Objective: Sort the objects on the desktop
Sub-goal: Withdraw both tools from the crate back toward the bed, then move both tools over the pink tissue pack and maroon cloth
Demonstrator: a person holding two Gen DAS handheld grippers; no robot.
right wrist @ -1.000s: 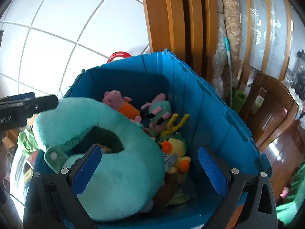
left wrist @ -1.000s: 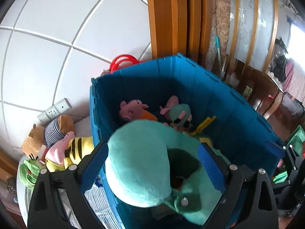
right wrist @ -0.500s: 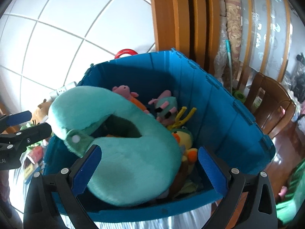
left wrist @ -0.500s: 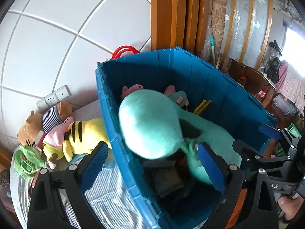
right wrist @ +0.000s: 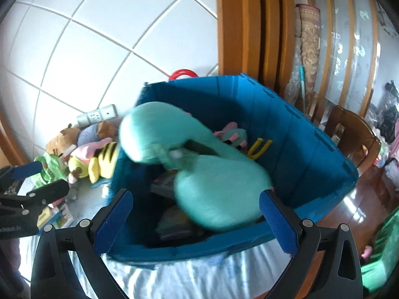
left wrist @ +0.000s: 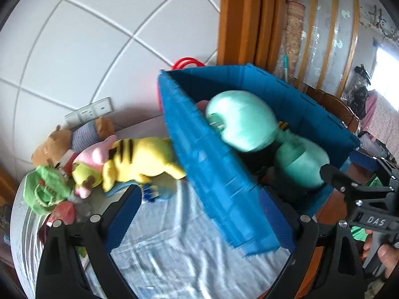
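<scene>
Inside the blue bin (right wrist: 311,149) lies a teal neck pillow (right wrist: 212,174).

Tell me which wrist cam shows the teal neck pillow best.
Right wrist: the teal neck pillow shows nearly whole, curved inside the blue bin, though blurred. In the left wrist view the bin's near wall hides its lower part, leaving only two rounded lobes.

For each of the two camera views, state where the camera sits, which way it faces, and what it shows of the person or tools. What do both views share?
Left wrist: on the left tongs, facing the blue plastic crate from its left side; the right tongs and a hand show.
Right wrist: on the right tongs, looking into the crate; the left tongs show at the left edge.
Shared: crate, teal U-shaped neck pillow, yellow striped plush toy.
</scene>
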